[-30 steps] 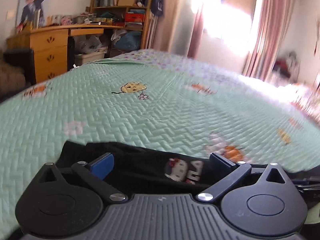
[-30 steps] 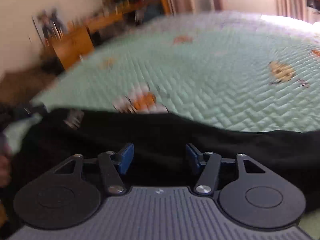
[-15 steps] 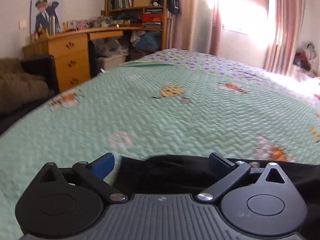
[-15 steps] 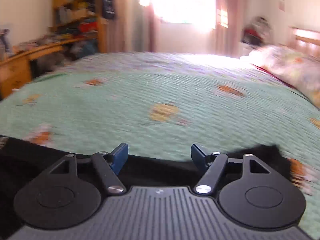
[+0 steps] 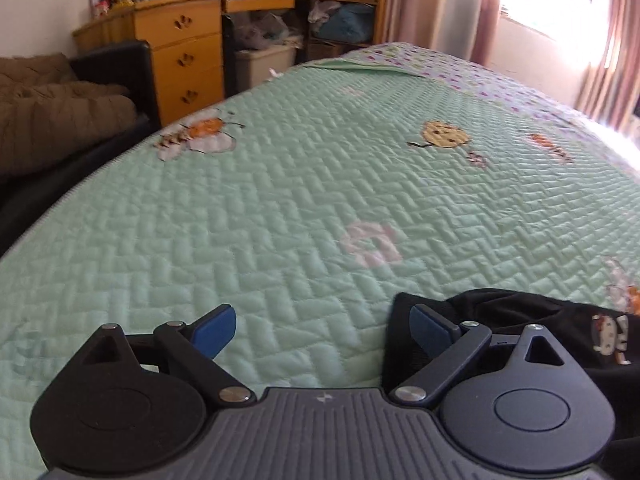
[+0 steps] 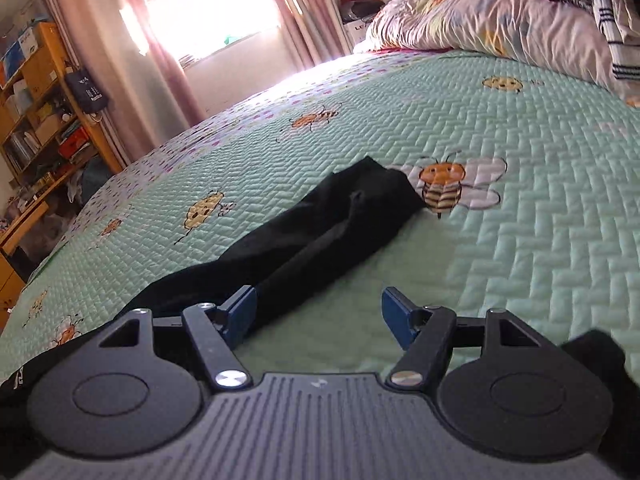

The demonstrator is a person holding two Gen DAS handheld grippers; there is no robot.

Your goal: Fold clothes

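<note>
Quilt (image 5: 304,208) — mint green, bee-printed

No wording I can read anywhere. The black cotton garment (image 5: 520,320) beside my left jaws carries a white-and-red cartoon print (image 5: 610,338) with blurred letter shapes next to it, too smeared to spell. A white mark on its edge in my right view (image 6: 20,376) is unreadable too.

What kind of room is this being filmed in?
Most likely a lived-in bedroom: a bed under a green quilted bedspread, a pillow at its head, and a wooden desk with drawers and cluttered shelves beside a curtained window.
</note>
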